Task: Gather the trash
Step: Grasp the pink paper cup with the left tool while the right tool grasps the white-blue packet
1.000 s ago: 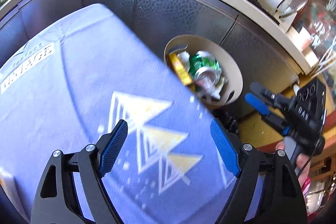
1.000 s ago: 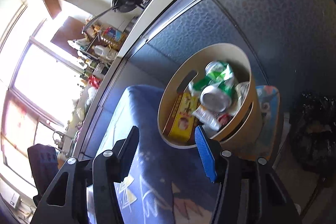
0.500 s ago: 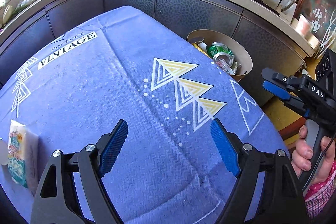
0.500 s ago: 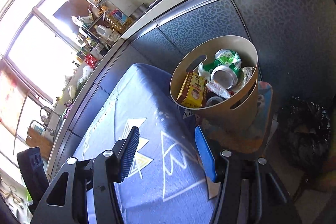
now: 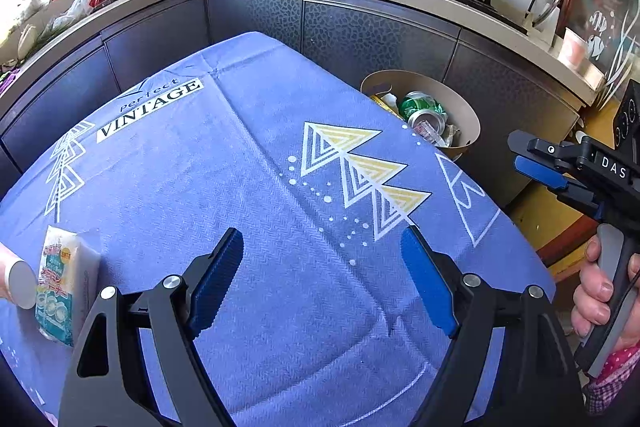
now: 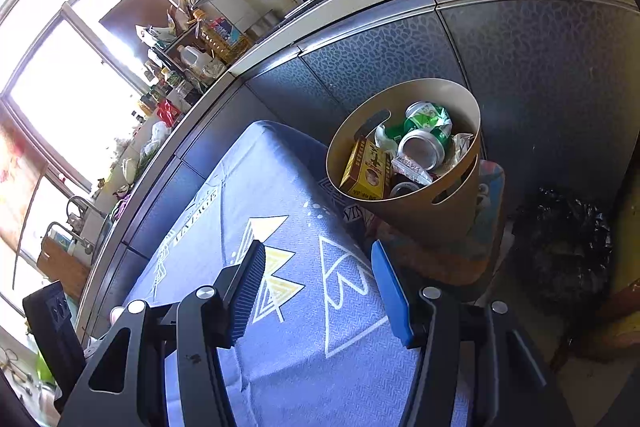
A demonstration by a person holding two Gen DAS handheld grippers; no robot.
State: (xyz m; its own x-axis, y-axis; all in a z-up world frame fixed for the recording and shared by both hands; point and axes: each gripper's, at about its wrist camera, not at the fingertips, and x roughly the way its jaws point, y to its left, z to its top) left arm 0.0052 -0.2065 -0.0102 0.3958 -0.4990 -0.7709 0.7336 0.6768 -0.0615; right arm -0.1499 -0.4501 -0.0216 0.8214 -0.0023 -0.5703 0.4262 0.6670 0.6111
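The left gripper [image 5: 320,279] and right gripper [image 6: 316,291] were spread, holding nothing. To its left lay maybe a tissue pack [image 5: 66,283]; best reach slowly.

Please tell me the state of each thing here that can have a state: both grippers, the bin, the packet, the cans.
Left gripper: open, holding nothing, above the tablecloth.
Right gripper: open, holding nothing.
Bin: upright, no lid, part full of trash.
Green can: in the bin, lying tilted, crushed.
Yellow box: in the bin, leaning on its wall.
Packet: lying on the tablecloth, not yet collected.
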